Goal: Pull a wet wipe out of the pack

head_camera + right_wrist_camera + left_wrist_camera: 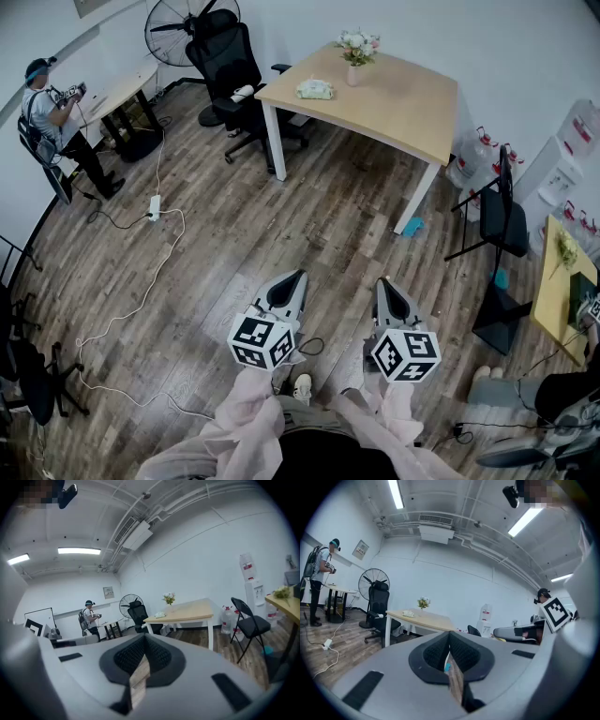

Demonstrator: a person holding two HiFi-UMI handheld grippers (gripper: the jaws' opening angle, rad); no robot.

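**Tools.** The left tool (298, 275) has a grey moulded plastic shell and black ribbed pads. Its jaws are closed tip to tip with nothing between them; only a thin slit of floor shows behind the pads. The right tool (382, 282) is of the same build, and its jaws are likewise closed and empty. Both are held side by side, close to level, above the brown wood-plank floor (234, 244) and well apart from the counter.

**Counter.** The light wooden counter with white legs (412, 112) has a rectangular top with a smooth, matt face. The pale green soft wet-wipe pack (314, 89) lies flat on it near the left end. The pack is pillow-shaped, and neither tool touches it. Whether its flap is open cannot be told. Just beside the pack stands a small pale pink vase (352, 75), which holds a bunch of white and pink flowers (358, 41).

**Surroundings.**
- A black high-backed office chair (230, 61) stands at the counter's left end.
- A black round-caged fan (178, 23) is behind that chair.
- A black folding chair (502, 202) stands to the right of the counter.
- Clear water bottles with red handles (469, 150) sit near the folding chair.
- A white power strip (156, 206) lies on the floor with a white cable running from it.
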